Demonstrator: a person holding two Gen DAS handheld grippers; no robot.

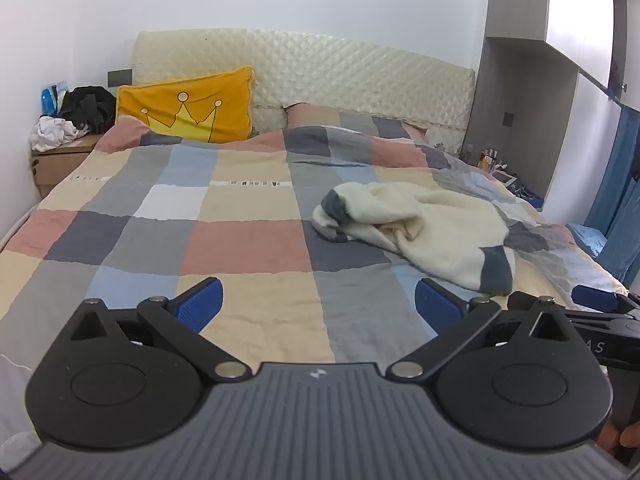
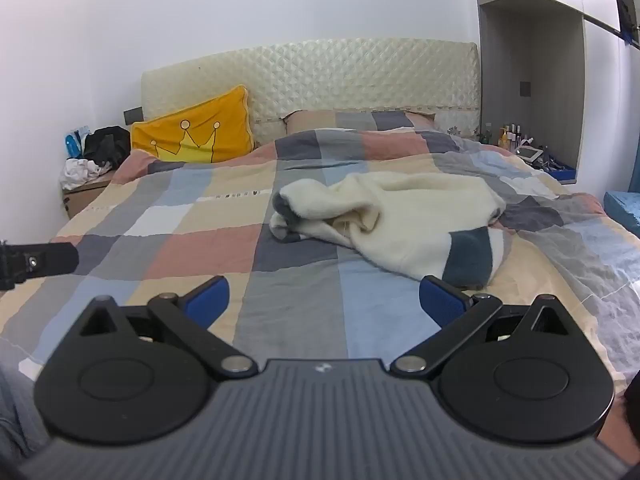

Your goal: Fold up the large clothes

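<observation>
Left claw [image 1: 318, 306]: spread wide, nothing between its blue pads [image 1: 202, 302]; it hangs over the near part of the bed [image 1: 248, 240], clear of the cloth. Right claw [image 2: 324, 304]: likewise spread to its full width, empty; in its own view its right pad [image 2: 442, 300] sits just in front of the garment's near corner, and contact cannot be confirmed.

Task item: one large cream fleece garment [image 2: 404, 224] with dark blue-grey patches; it lies crumpled and unfolded on the checked quilt [image 2: 192, 240], on the right half of the bed, about midway between the headboard [image 2: 320, 80] and the foot; one patched end is bunched toward the bed's middle, another patched corner points toward the foot.

Other findings, placed from the bed: a yellow cushion [image 1: 188, 106] with a crown drawing leans on the headboard at the left; a pillow [image 2: 320, 118] in the quilt's pattern lies at the head, partly under the quilt; a bedside cabinet [image 1: 60, 160] stands left of the head, carrying black and white clothes [image 1: 80, 116]; a recessed shelf right of the head holds small bottles [image 2: 510, 136]; the left claw's tip shows at the left edge of the right wrist view; part of a hand [image 1: 630, 436] shows at the right edge of the left wrist view.
</observation>
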